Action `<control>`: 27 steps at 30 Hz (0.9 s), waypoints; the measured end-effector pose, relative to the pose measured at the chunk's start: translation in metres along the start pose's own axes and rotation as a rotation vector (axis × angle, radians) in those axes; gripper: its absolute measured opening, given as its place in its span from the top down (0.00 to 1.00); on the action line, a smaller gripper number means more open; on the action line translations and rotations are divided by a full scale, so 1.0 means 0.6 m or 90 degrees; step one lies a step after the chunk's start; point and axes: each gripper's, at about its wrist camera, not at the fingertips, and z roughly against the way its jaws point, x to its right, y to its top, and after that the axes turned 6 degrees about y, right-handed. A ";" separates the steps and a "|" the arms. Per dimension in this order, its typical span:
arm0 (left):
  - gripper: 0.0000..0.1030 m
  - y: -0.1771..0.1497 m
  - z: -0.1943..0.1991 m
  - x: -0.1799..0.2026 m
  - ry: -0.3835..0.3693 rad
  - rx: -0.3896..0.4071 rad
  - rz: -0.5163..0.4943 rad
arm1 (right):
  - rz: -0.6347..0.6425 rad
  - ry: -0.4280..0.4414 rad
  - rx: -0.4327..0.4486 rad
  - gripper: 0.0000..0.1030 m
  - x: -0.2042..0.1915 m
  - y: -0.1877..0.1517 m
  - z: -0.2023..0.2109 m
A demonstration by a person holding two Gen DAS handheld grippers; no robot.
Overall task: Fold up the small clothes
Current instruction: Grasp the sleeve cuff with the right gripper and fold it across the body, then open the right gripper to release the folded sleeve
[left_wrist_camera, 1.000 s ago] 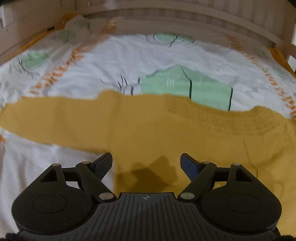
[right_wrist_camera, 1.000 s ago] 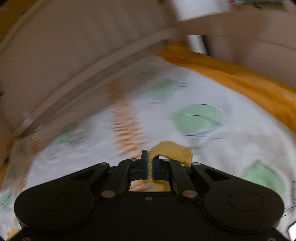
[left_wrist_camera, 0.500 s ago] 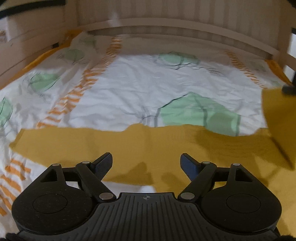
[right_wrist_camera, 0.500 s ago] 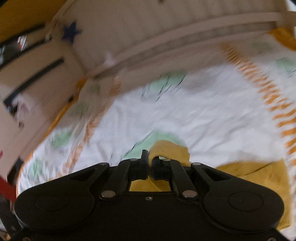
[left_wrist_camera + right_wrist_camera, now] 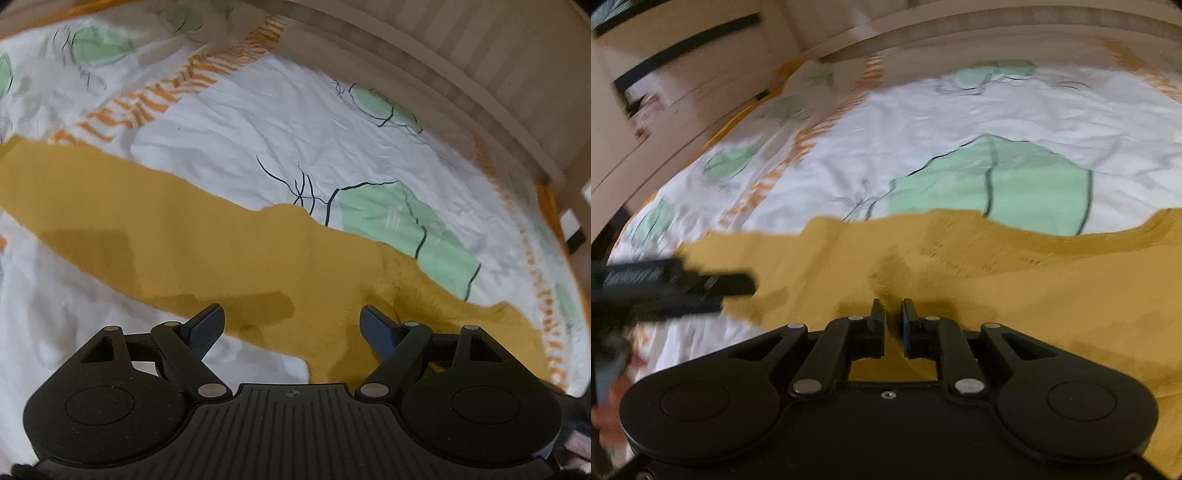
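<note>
A mustard-yellow knit garment lies spread flat across the bed's white sheet with its green and orange print, a pale slatted bed frame curving behind it. The left hand-held gripper hovers over the garment's near edge, its jaws wide apart and empty. The right hand-held gripper has its jaws nearly together with only a narrow gap, though blur hides whether any knit is pinched; the left tool juts in from the side as a dark smear.
</note>
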 end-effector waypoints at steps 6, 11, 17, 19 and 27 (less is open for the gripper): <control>0.22 -0.008 -0.004 0.022 -0.022 0.006 -0.034 | 0.078 -0.020 0.027 0.44 0.007 -0.029 0.072; 0.22 -0.025 -0.018 0.057 -0.054 -0.002 -0.080 | 0.133 -0.096 0.000 0.29 0.045 -0.063 0.133; 0.30 -0.052 -0.035 0.100 -0.079 -0.013 -0.141 | 0.175 -0.202 -0.028 0.20 0.092 -0.107 0.181; 0.31 -0.056 -0.039 0.115 -0.083 -0.015 -0.153 | 0.185 -0.211 -0.034 0.18 0.104 -0.123 0.193; 0.34 -0.078 -0.066 0.163 -0.087 -0.035 -0.170 | 0.089 -0.162 -0.052 0.06 0.164 -0.160 0.214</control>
